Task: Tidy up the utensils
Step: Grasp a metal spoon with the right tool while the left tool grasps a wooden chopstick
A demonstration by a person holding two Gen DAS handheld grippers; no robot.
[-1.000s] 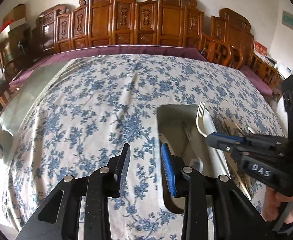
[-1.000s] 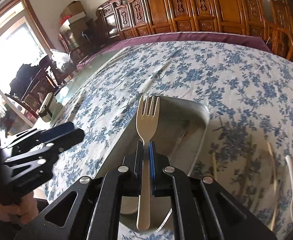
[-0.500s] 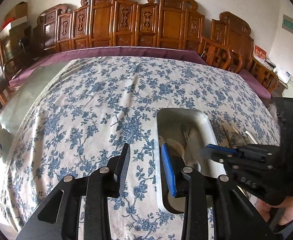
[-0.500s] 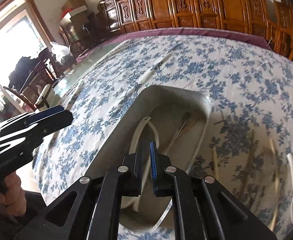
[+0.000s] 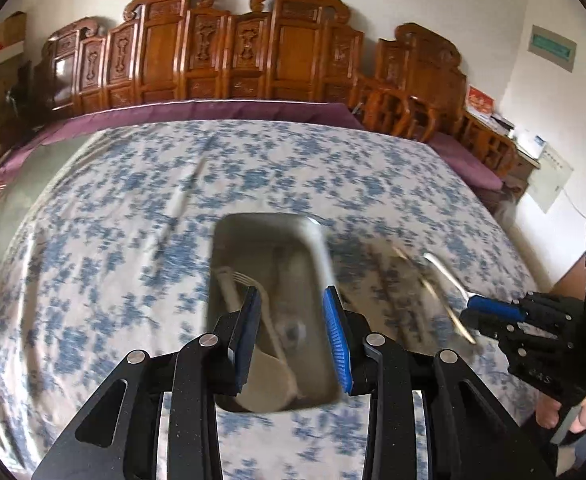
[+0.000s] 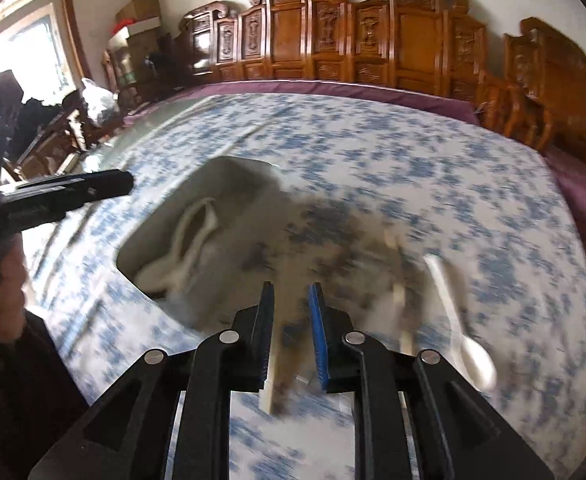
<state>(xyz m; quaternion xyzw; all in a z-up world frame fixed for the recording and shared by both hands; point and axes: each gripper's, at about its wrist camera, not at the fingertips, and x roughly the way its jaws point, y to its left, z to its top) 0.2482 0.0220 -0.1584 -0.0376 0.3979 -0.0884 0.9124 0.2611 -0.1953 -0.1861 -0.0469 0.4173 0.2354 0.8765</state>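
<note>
Utensils are split between two places: a fork [image 5: 242, 279] and other pale pieces already lie in the grey tray [image 5: 320, 248], while a white spoon [image 6: 459, 320] and some blurred sticks [image 6: 397, 288] rest loose on the flowered tablecloth [image 5: 113, 240] to the tray's right.

The right gripper [image 6: 291, 330] holds nothing, its jaws apart. In its own view the spoon lies at about two o'clock from the fingertips, near but not touching, with its long axis running from eleven to five o'clock and the bowl at the near end.

The left gripper [image 5: 293, 336] hovers over the tray, jaws wide and empty — well apart from the loose pieces. So the right hand is the nearer one; the next pick likely needs a short shift rightward and jaws set across the handle.
</note>
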